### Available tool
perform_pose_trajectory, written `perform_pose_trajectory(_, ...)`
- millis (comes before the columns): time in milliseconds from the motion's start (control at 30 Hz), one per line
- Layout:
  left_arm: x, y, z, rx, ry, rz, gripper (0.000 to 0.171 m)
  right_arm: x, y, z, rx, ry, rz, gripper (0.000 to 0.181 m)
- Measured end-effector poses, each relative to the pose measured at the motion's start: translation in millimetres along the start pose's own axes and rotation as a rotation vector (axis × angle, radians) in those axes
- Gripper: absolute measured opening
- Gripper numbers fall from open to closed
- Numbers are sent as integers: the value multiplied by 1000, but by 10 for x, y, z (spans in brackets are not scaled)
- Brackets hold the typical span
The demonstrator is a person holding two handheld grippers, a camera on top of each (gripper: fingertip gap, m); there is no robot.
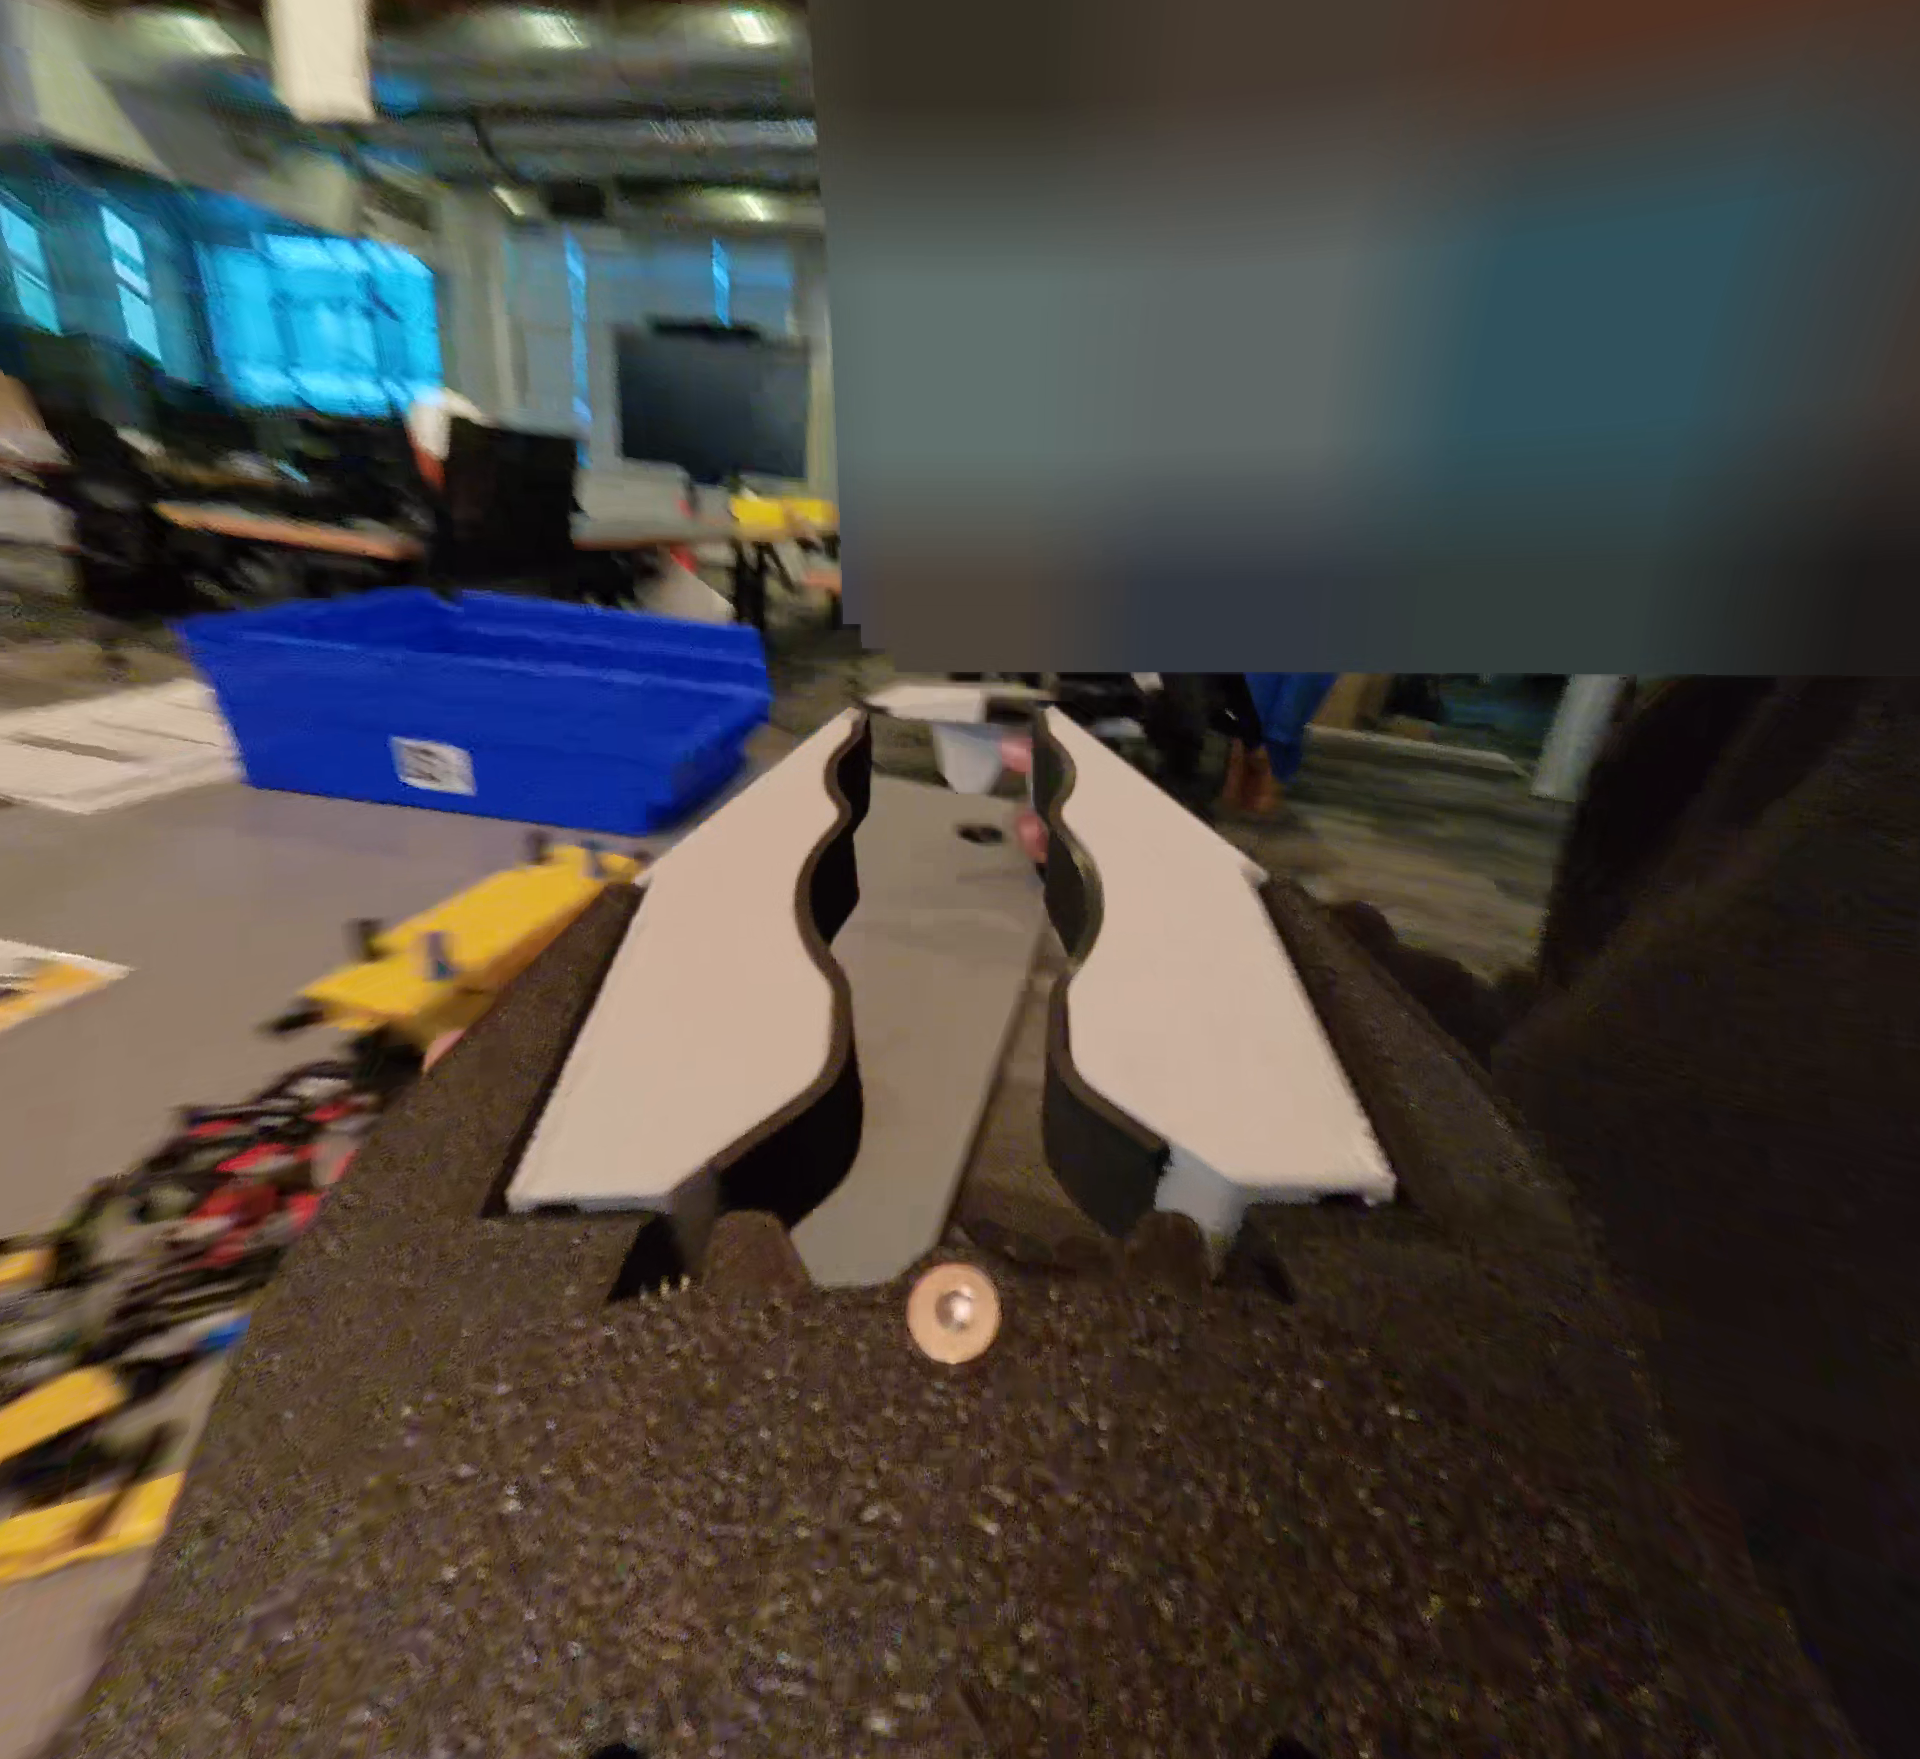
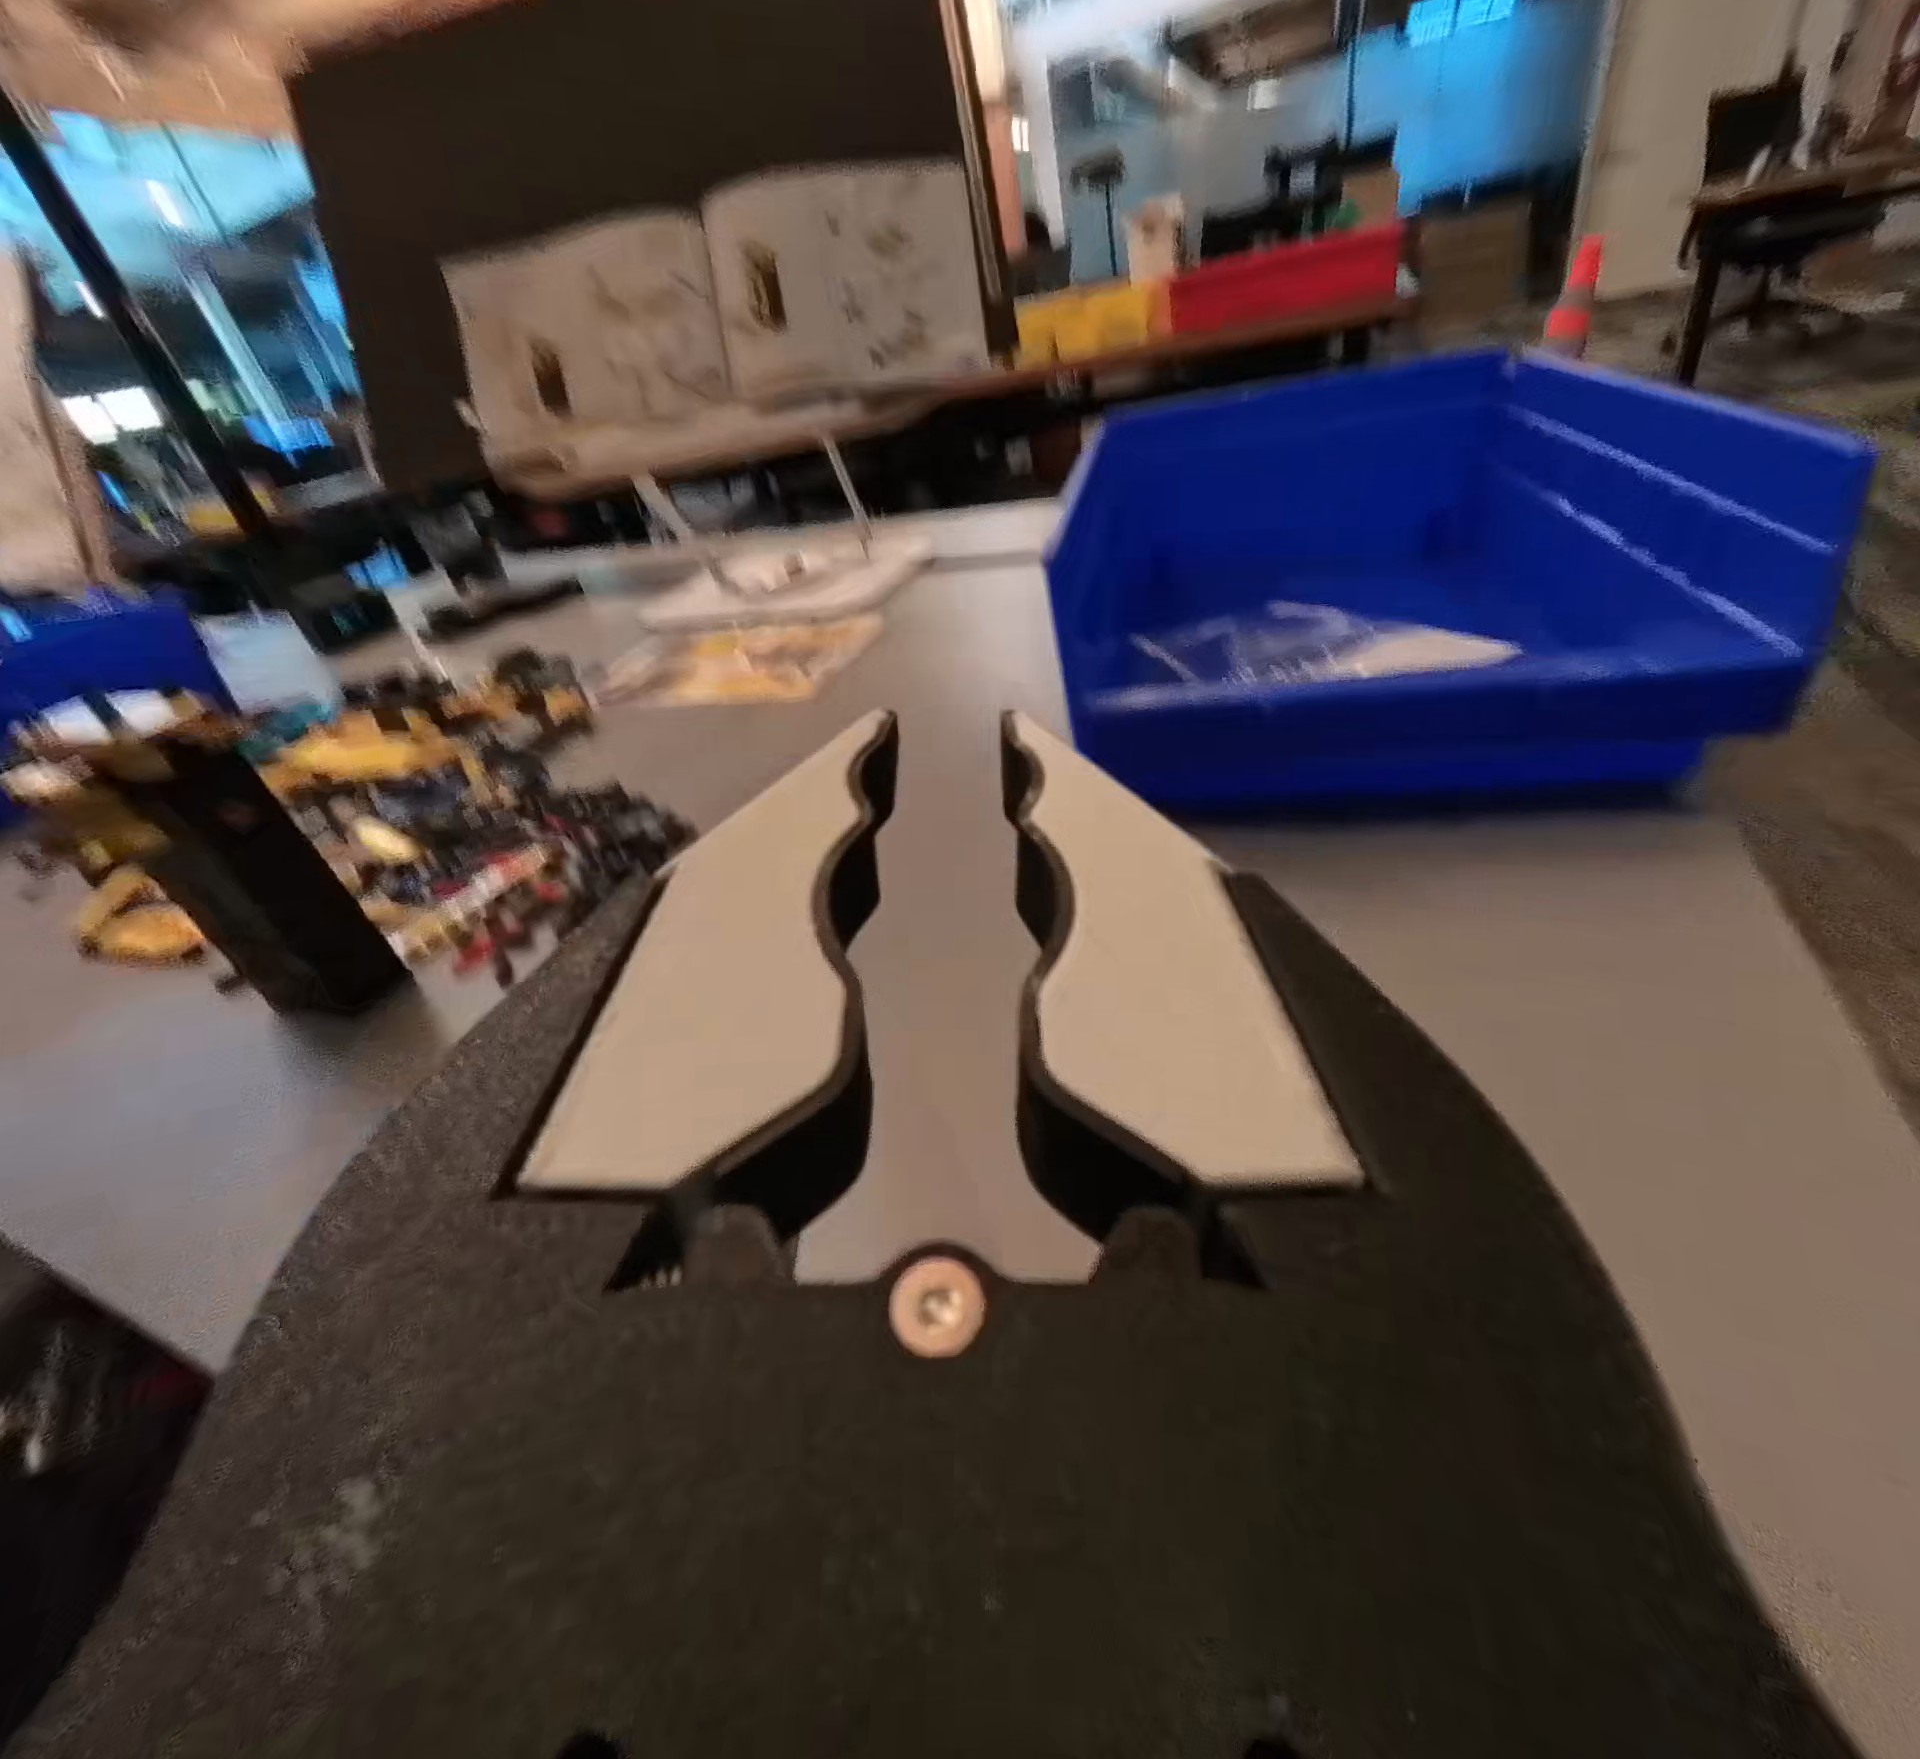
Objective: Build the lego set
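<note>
Left tool [image 1: 951, 722] has its fingers apart and holds nothing, above the grey bench [image 1: 156, 888]; a blue bin [image 1: 488, 701] stands ahead to its left, yellow parts [image 1: 468, 940] just beside its left finger; right tool [image 2: 948, 722], also apart and empty, has a blue bin [image 2: 1455, 587] ahead to its right, mixed small parts [image 2: 436, 816] to its left.

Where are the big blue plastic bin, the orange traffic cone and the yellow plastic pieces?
Big blue plastic bin [image 2: 1382, 722]: right wrist view, front wall.
Orange traffic cone [image 2: 1575, 288]: right wrist view, its middle.
Yellow plastic pieces [image 1: 468, 940]: left wrist view, top face.
</note>
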State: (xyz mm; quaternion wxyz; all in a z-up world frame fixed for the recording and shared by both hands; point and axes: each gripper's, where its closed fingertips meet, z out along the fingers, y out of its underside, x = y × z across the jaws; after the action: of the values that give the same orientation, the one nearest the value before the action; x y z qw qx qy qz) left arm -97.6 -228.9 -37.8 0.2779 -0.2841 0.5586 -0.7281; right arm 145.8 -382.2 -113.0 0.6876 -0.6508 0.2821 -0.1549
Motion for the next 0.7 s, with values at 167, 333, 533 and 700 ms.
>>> perform_pose_trajectory(167,267,811,409,-316,130,-97,30,331,515,-148,-371,46,-9,22)
perform_pose_trajectory(333,257,1244,590,-469,120,-111,31,437,798,-100,-565,43,-84,24)
perform_pose_trajectory(533,245,1387,684,-512,100,-95,31,514,919,54,-652,92,-57,23)
perform_pose_trajectory(700,245,1426,744,-520,101,-100,31,579,908,113,-669,119,-121,23)
